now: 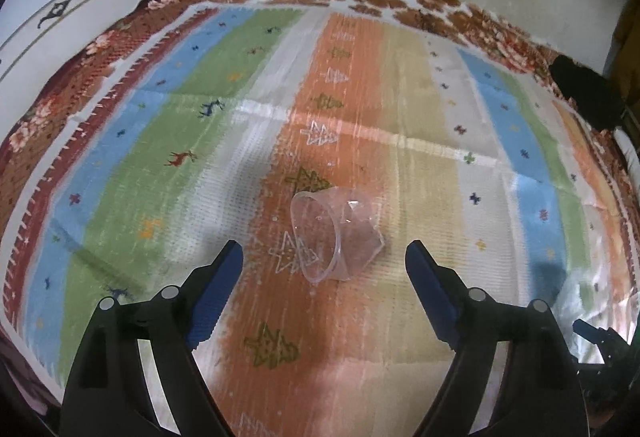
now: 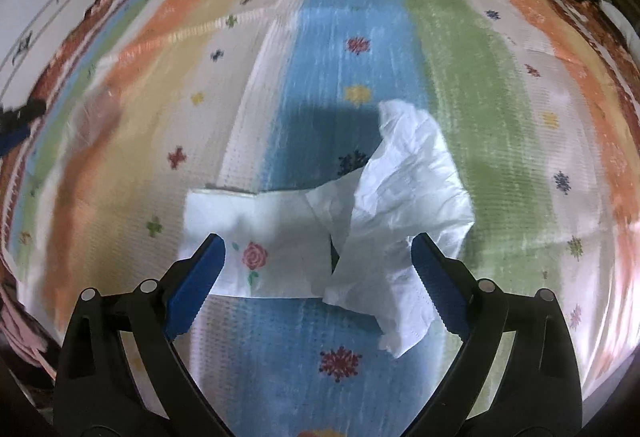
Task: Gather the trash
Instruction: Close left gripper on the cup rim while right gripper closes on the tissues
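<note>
The left claw (image 1: 324, 253) is spread wide, holding nothing; a clear plastic cup (image 1: 334, 235) lies tipped on the striped cloth (image 1: 160, 141) just ahead. The right claw (image 2: 316, 247) gapes over a crumpled tissue (image 2: 404, 205) and rose-printed napkin (image 2: 272, 237). A dark object (image 1: 586, 97) beyond is perhaps fabric.

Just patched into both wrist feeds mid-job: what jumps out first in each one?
In the left wrist view, a crushed clear plastic cup lies on its side on the orange stripe of the striped cloth, just ahead of the open left gripper. In the right wrist view, a crumpled white tissue and a folded rose-print napkin lie touching between the open right gripper's fingers.
</note>
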Demonstrator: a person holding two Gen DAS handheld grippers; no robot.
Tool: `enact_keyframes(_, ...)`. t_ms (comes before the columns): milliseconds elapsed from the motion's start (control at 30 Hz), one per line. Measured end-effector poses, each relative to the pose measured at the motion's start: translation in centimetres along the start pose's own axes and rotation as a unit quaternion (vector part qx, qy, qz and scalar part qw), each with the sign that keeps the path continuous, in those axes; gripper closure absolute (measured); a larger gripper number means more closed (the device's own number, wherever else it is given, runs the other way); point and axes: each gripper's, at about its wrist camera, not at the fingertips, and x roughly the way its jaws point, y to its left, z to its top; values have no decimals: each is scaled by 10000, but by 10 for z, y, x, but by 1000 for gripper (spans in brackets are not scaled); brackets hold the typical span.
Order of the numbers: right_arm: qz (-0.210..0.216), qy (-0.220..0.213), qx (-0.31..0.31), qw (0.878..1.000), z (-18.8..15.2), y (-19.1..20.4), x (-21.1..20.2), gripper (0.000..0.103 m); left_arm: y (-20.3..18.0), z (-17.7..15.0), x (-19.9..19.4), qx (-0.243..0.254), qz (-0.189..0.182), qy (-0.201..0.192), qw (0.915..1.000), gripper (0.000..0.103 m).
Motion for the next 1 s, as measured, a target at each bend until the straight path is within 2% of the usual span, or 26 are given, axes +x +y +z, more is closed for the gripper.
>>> enact_keyframes(167,-178,59,-177,9997,-1,2,17,15,2,7,25,-17,-19,103,9999,21)
enact_keyframes(267,-257,74,-291,9992,-1,5,19,17,3,9,37,-109,-106,158,9998,26)
enact_keyframes(367,-170,115,-255,9995,2,3,15,36,2,8,48,-131,-146,234,9995,45)
enact_keyframes(433,-71,159,-94,9998,5,-4,12,53,0,7,50,-96,-143,229,9996,72)
enact_keyframes(467,-15,179,16,9998,6,-9,10,58,-1,6,51,-53,-172,254,9995,77)
enact_keyframes(533,120,218,243,9994,9,-20,9,77,-5,4,52,38,-200,280,9994,98)
enact_keyframes(633,465,267,590,9968,11,-34,8,92,-10,3,47,205,-201,217,9994,99)
enact_keyframes(733,681,263,746,9945,11,-39,3,94,-14,5,39,282,-218,155,9992,99)
enact_keyframes(1000,713,199,706,9948,-3,-38,-20,95,-26,-3,10,523,-39,157,9985,99)
